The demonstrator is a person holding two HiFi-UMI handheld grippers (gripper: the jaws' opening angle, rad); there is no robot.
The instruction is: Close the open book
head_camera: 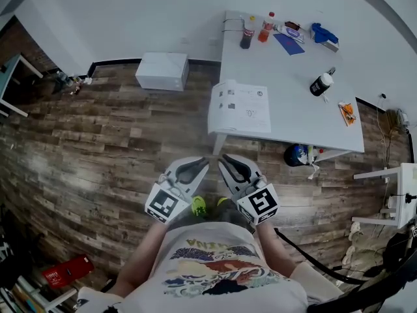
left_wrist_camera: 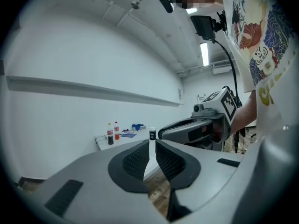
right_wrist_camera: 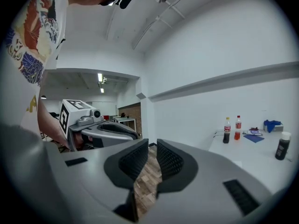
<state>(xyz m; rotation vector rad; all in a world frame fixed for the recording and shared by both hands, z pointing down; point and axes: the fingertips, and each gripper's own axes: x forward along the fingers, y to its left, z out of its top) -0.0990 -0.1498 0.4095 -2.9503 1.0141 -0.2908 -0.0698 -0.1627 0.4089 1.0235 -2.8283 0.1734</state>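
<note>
Currently: open book, flat white printed pages, at the near left corner of a smooth white rectangular table. Left gripper and right gripper, grey shells with ribbed black pads, jaws nearly together, both empty, well apart from the book over the wood-plank floor.

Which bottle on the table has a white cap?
The black bottle, alone at the right side of the table; the cola bottle and the orange bottle stand together at its far edge.

No legible text; open book print too small; bottle labels, shirt lettering unreadable.
</note>
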